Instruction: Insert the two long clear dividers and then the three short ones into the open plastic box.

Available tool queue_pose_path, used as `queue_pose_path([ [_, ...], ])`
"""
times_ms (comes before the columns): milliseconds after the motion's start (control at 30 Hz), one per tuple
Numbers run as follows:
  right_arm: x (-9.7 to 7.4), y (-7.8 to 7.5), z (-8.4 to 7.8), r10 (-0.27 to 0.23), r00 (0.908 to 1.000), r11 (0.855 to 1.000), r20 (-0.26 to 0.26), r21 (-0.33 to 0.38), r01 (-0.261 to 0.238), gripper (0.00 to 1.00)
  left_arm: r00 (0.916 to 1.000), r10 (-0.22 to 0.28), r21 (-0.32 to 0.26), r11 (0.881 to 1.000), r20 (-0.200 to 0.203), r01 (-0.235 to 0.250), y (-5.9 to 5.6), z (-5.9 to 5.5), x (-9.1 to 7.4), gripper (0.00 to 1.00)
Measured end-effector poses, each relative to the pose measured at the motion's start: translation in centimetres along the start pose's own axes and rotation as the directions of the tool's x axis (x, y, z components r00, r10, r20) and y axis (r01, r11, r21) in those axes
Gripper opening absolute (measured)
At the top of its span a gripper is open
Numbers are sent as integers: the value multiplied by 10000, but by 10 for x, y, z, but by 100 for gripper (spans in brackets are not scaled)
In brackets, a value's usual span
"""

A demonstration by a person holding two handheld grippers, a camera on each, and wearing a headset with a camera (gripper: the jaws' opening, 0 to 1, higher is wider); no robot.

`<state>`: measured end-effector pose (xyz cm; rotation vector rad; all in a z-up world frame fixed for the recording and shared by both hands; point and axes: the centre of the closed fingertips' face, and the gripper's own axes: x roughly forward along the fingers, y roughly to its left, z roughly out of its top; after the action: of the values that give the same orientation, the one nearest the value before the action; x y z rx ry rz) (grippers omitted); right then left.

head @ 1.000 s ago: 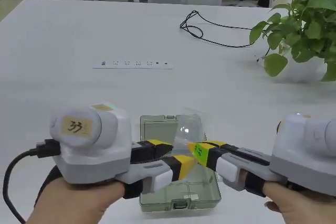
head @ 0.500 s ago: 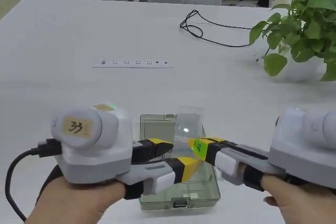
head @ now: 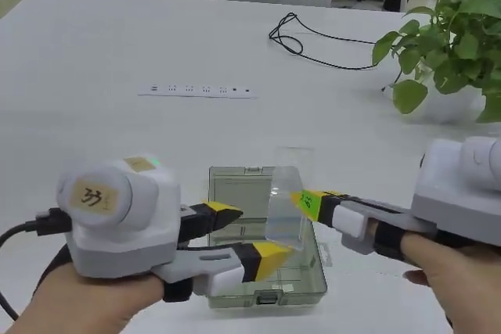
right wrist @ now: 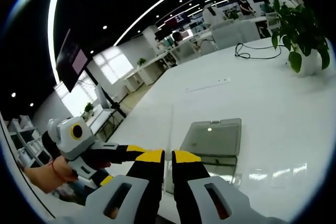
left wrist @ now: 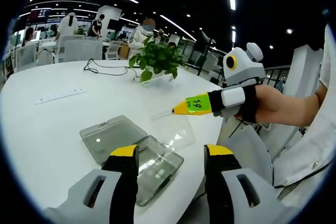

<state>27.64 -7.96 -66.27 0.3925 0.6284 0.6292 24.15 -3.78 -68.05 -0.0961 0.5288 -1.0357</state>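
Your right gripper pinches the clear divider, your left gripper gapes empty: hold the sheet upright and lower it squarely into the box.

left gripper: pale grey-white shell, round rear cap with tan sticker marked "33", black cable out the back, black jaws tipped yellow | right gripper: same shell, green numbered label near tip | white sleeve behind it
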Motion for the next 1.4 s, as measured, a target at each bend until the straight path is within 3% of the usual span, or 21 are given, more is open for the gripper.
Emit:
queue_pose_path([
  [300, 4, -18, -1, -489, 9942, 9988, -957, -15, 490, 7, 9994, -216, 473, 9986, -279, 229, 4, -16, -10, 64],
  [400, 6, -19, -2, -603, 9877, 9979, -1444, 143, 631, 7, 9987, -295, 608, 9976, -408, 319, 6, -21, -13, 69],
  [467, 7, -22, -8, -761, 9762, 9967, -2033, 105, 799, 7, 9984, -359, 674, 9970, -447, 389, 7, -24, -15, 71],
  [500, 7, -23, -8, -817, 9746, 9963, -2085, 90, 855, 7, 9982, -369, 673, 9969, -464, 400, 7, -24, -16, 74],
  [567, 9, -26, -13, -985, 9598, 9942, -2627, 163, 1065, 7, 9977, -441, 761, 9959, -511, 480, 7, -28, -18, 77],
  [767, 14, -33, -21, -1309, 9300, 9886, -3435, 258, 1487, 7, 9964, -551, 913, 9940, -637, 608, 10, -36, -21, 87],
  [800, 14, -36, -26, -1465, 9115, 9860, -3842, 171, 1657, 7, 9959, -640, 931, 9932, -638, 698, 10, -38, -21, 91],
  [833, 14, -37, -31, -1536, 8986, 9839, -4109, 204, 1775, 7, 9958, -674, 958, 9927, -626, 732, 10, -39, -21, 94],
  [867, 15, -38, -32, -1552, 8936, 9829, -4212, 254, 1826, 7, 9956, -693, 966, 9925, -634, 752, 10, -40, -21, 96],
  [900, 16, -38, -36, -1550, 8826, 9806, -4439, 394, 1920, 7, 9951, -718, 979, 9921, -684, 783, 10, -42, -21, 97],
  [967, 18, -42, -38, -1543, 8747, 9781, -4595, 540, 2009, 7, 9944, -759, 1089, 9905, -737, 837, 10, -45, -20, 99],
  [1033, 23, -52, -40, -1528, 8579, 9747, -4905, 686, 2128, 7, 9936, -805, 1160, 9892, -787, 893, 10, -47, -20, 100],
  [1133, 24, -55, -51, -1611, 8249, 9679, -5419, 768, 2395, 7, 9928, -882, 1122, 9889, -806, 970, 11, -49, -20, 100],
  [1200, 27, -59, -55, -1649, 8139, 9629, -5571, 880, 2553, 7, 9927, -892, 1200, 9879, -817, 987, 13, -50, -20, 100],
  [1400, 30, -64, -64, -1796, 7983, 9530, -5749, 995, 2860, 7, 9926, -968, 1124, 9881, -737, 1047, 15, -51, -20, 100],
])
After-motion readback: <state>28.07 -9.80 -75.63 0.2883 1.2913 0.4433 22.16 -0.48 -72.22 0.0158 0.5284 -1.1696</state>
